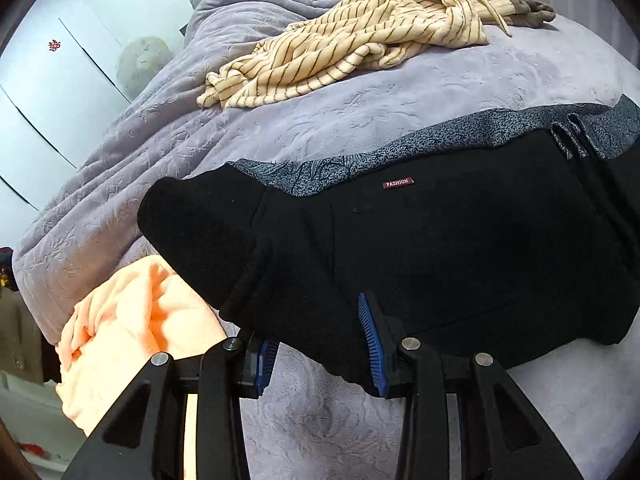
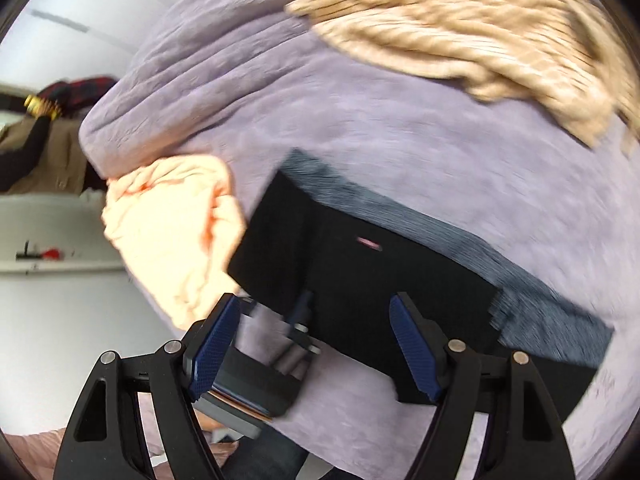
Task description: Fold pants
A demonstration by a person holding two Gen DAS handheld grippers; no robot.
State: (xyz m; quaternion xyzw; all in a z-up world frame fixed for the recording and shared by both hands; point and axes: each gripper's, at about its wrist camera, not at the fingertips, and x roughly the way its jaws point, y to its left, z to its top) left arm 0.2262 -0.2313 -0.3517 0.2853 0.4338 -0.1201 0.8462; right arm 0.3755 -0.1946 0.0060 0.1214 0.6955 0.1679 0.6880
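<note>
Black fleece pants (image 1: 460, 248) with a grey patterned lining and a small red label lie folded on the purple bedspread (image 1: 280, 120). My left gripper (image 1: 320, 354) has its blue pads on either side of a thick fold at the pants' near edge, which fills the gap between them. In the blurred right wrist view, the right gripper (image 2: 316, 346) hovers open over the same pants (image 2: 380, 280), with nothing between its pads. The left gripper (image 2: 298, 312) shows there at the pants' near edge.
A cream striped garment (image 1: 352, 48) lies crumpled further back on the bed, with a grey-brown one (image 1: 520, 4) behind it. A peach towel (image 1: 136, 332) sits at the bed's left edge beside the pants. White cupboard doors (image 1: 40, 92) stand beyond the bed.
</note>
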